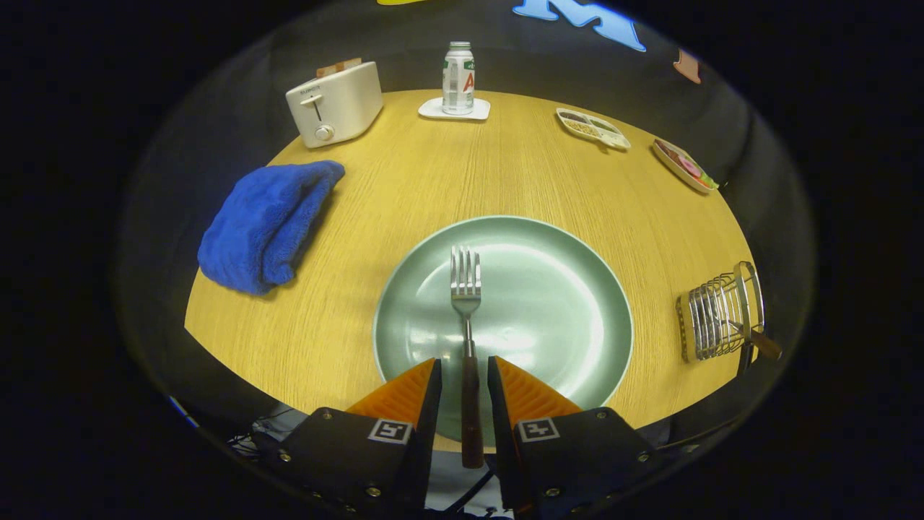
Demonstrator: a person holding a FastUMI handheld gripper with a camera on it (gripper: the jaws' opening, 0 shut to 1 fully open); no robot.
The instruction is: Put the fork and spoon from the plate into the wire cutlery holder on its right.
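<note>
**Fork between the fingers, over the plate**

Gripper [464, 372] jaws part-open, straddling the dark wooden handle of the steel fork [467, 318]; contact not clear. Fork lies lengthwise on the round pale-green plate [570, 289], tines pointing away from the gripper. Wire cutlery holder [718, 312] right of plate, a dark-handled utensil already inside.

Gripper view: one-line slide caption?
Open gripper straddles the wooden-handled steel fork on the pale green round plate; wire cutlery holder waits right.
</note>
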